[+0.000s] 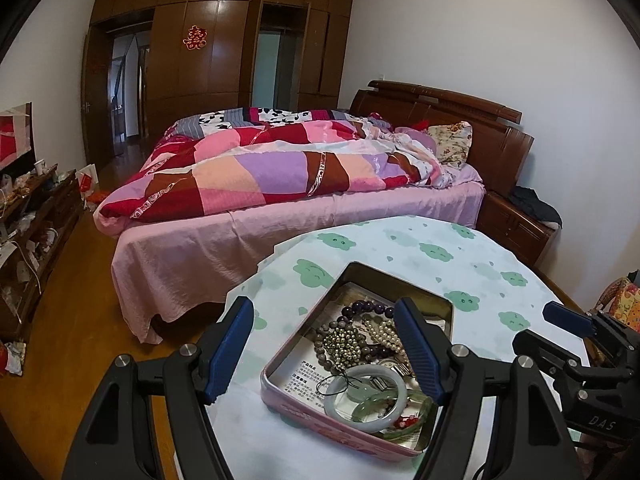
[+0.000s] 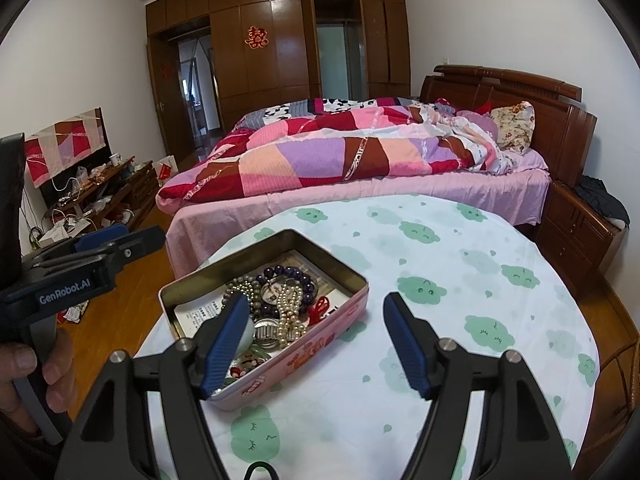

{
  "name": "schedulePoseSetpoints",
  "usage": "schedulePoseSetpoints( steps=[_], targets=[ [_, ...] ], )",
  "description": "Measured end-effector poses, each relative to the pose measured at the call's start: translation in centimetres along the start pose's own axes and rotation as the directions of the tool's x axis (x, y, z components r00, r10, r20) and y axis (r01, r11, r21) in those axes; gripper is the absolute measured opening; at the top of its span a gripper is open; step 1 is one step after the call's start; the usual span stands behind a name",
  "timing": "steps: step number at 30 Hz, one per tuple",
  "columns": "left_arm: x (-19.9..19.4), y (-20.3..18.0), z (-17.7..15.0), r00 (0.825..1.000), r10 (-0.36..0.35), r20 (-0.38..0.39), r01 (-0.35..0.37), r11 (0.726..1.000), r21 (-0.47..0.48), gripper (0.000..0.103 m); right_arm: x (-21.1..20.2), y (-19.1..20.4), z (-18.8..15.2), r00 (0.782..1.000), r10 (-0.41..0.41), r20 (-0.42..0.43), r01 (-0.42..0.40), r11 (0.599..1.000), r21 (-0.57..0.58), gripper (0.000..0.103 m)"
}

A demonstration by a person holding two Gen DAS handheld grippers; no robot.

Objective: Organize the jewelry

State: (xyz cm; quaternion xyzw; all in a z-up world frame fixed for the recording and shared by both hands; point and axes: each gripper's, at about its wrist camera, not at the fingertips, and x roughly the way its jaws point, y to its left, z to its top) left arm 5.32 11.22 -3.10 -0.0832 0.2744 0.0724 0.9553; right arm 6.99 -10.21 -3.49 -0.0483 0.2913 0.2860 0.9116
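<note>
In front of me stands a round table covered with a white cloth printed with green cloud shapes [image 1: 472,280] [image 2: 460,280]. On the cloth, toward my left side of the table, sits one open rectangular pink tin with a gold-coloured inside [image 1: 276,380] [image 2: 280,372], resting flat and turned at a slant to the table's near edge. The table stands just beside a bed with a pink sheet [image 1: 200,248] [image 2: 400,192], on a wooden floor [image 1: 76,320] [image 2: 116,312].
</note>
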Motion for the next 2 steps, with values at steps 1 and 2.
schedulePoseSetpoints(
  steps=[1, 2],
  targets=[
    [0.04, -0.08, 0.09, 1.0, 0.001, -0.001, -0.001, 1.0, 0.0, 0.073, -0.03, -0.06, 0.06, 1.0, 0.0, 0.0, 0.0, 1.0, 0.0, 0.073],
    [0.08, -0.09, 0.12, 1.0, -0.002, -0.005, 0.002, 1.0, 0.001, 0.073, -0.02, 0.04, -0.04, 1.0, 0.0, -0.001, 0.0, 1.0, 0.0, 0.073]
  ],
)
